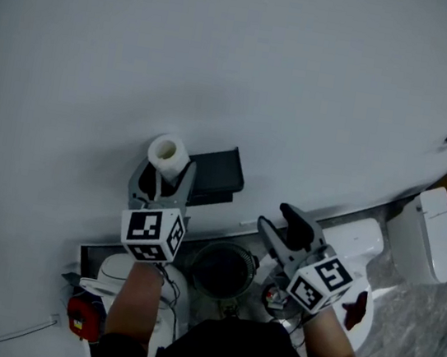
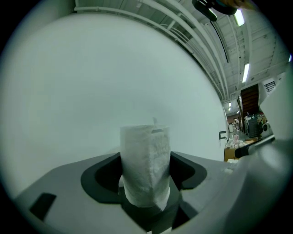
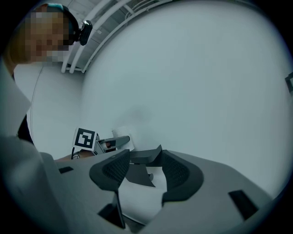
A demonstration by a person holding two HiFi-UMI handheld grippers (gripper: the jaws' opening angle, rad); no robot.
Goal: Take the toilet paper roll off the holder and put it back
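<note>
White wall (image 1: 242, 52) is filling the upper field, leaving open room above and beside both grippers. Toilet paper roll (image 1: 168, 155) is standing upright off the dark wall-mounted holder (image 1: 217, 174), just beside its left edge. Left gripper (image 1: 164, 175) is clamping the roll, pads pressing both sides. Right gripper (image 1: 277, 220) is hanging with jaws wide apart and empty, near the holder's right end. Round dark bin (image 1: 222, 269) is sitting below. White toilet (image 1: 435, 238) is standing well apart at right.

Left gripper (image 1: 164, 175) and right gripper (image 1: 277, 217) — grey shells, dark ribbed pads (image 3: 114, 168) — each carry a black-and-white marker cube (image 1: 152, 233) behind the fingers (image 1: 140, 184).
</note>
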